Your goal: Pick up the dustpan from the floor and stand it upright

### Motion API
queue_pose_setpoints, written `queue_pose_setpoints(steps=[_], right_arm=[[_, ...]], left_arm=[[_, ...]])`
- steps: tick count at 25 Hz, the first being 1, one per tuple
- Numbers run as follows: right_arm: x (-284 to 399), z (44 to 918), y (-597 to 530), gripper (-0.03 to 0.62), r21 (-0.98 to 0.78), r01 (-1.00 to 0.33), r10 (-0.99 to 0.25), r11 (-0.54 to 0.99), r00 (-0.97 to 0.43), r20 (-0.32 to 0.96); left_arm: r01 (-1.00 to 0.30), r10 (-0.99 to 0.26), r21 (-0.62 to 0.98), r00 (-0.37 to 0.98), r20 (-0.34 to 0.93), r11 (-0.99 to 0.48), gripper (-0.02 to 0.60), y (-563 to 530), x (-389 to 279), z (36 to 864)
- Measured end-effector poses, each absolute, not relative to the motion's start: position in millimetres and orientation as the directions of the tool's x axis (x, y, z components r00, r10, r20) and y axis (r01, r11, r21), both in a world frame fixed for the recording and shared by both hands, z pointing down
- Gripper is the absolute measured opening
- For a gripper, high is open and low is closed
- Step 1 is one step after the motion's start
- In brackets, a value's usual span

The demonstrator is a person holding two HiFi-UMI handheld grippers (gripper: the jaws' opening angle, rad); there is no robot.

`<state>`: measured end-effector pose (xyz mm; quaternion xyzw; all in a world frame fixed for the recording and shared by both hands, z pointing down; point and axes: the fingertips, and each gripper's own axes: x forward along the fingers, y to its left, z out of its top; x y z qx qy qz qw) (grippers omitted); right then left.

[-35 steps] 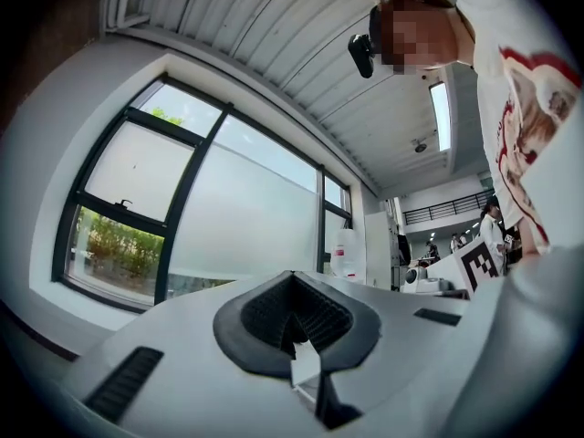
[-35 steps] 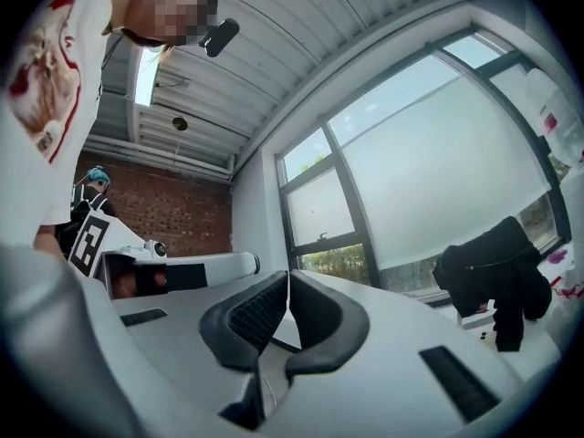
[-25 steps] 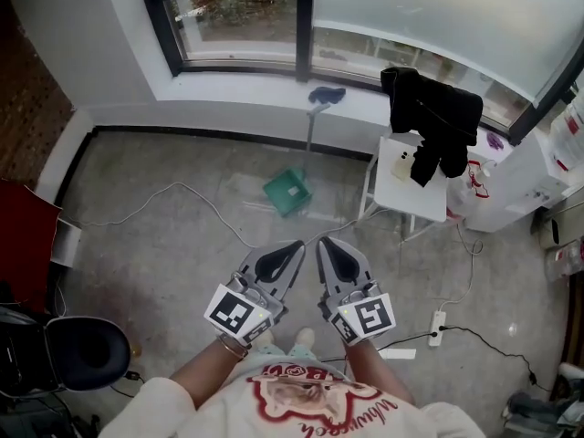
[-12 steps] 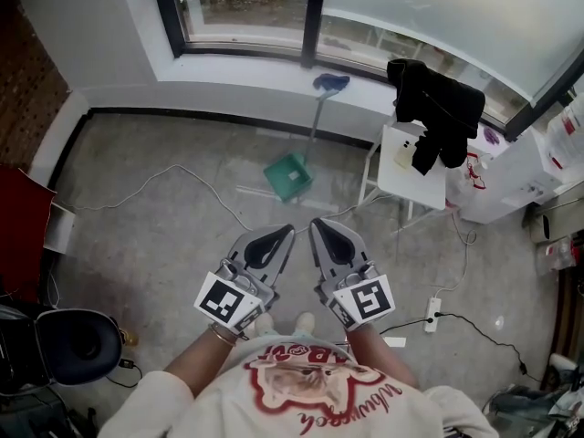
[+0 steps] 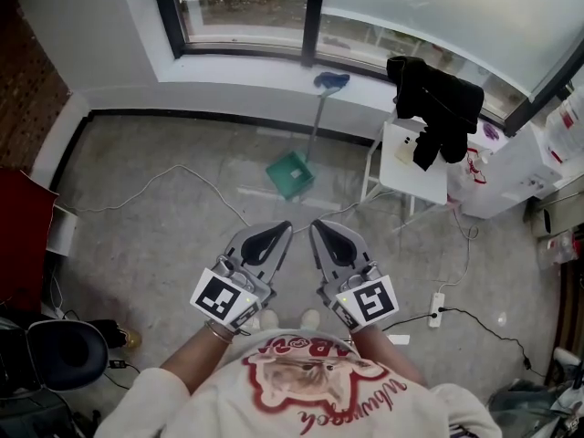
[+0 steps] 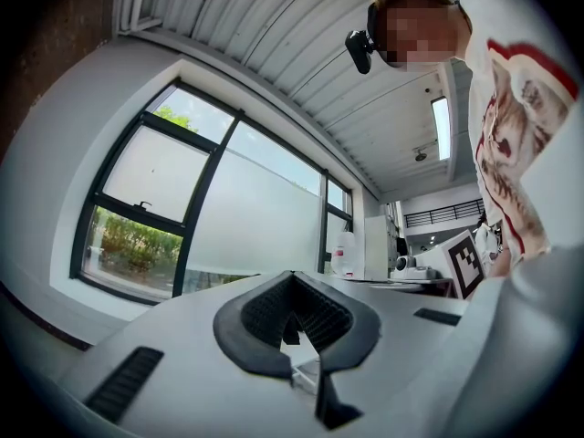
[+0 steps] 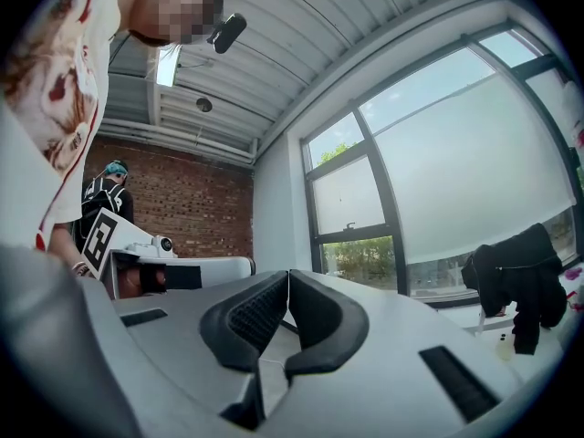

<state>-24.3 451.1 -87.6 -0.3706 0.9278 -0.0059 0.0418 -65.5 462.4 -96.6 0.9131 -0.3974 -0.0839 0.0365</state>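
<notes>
On the grey floor (image 5: 164, 245) under the window (image 5: 246, 7), the green dustpan (image 5: 290, 173) rests well ahead of me, and its long handle (image 5: 315, 121) reaches up toward the sill. I hold my left gripper (image 5: 281, 233) and my right gripper (image 5: 319, 231) side by side before my chest, both with jaws pressed together and nothing between them. A white stool (image 5: 415, 167) carrying black clothes (image 5: 433, 108) stands right of the dustpan.

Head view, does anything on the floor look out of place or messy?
The green dustpan sits out on the open floor near the window, not put away; whether its long handle stands straight or leans I cannot tell. A white cable trails loose across the floor, and dark clothes are heaped over the white chair.
</notes>
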Motion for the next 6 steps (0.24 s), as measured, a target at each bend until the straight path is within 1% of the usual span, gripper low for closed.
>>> queue_pose_setpoints(steps=[6], right_arm=[[-19.4,-88.5,455.8,0.027,-0.046,-0.689,-0.69,0.723,-0.72,-0.073]], left_arm=[[-0.712,-0.723,0.13,0.68,-0.119,-0.691,0.003,466.2,-61.2,-98.0]])
